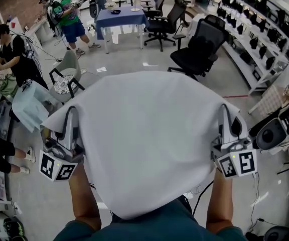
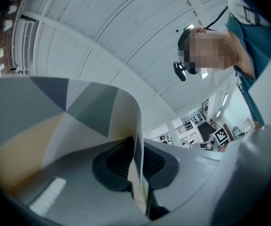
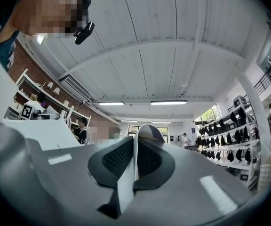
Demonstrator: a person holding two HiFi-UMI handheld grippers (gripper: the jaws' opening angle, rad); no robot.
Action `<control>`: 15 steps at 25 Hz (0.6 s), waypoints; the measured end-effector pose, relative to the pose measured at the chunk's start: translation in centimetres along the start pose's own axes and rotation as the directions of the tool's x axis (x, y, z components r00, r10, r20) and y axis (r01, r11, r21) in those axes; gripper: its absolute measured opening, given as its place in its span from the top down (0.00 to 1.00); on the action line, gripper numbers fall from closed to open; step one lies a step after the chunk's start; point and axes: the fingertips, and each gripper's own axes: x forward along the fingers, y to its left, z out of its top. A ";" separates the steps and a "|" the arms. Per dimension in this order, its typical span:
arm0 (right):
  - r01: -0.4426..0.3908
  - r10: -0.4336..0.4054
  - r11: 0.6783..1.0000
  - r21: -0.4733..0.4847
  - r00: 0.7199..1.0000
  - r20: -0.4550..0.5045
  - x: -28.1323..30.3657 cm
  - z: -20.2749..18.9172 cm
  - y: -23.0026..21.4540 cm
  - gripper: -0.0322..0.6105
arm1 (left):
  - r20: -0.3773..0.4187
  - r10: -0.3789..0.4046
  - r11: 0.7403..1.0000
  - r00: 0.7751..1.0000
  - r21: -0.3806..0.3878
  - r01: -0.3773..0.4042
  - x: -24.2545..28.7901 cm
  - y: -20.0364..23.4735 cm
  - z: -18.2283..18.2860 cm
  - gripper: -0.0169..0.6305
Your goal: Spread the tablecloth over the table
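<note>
Two tools held the tablecloth: our left tool and right tool were each clamped on a corner; we feared thin pinches might slip, dropping it.

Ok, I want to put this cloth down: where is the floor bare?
Bare floor lies between the tablecloth, the blue table, the grey armchair and the black office chair. Crowded: people at left, shelving at right.

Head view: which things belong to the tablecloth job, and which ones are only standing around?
Job: large white fabric tablecloth, clamped at each side by the left tongs and right tongs.
Standing around: black office chairs; far table under a blue cloth; grey armchair; wall shelves of black gear.
</note>
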 end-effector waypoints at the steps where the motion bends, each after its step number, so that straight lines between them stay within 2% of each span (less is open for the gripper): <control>1: -0.001 0.001 1.000 0.003 1.000 0.001 0.3 -0.3 -0.5 0.93 | -0.007 0.003 1.000 1.000 0.001 -0.003 0.5 0.0 -0.4 0.96; 15: -0.034 0.034 0.999 0.024 0.999 -0.022 8.6 -7.0 -4.2 0.93 | -0.097 0.065 0.998 0.993 -0.021 -0.067 4.9 4.8 -7.8 0.96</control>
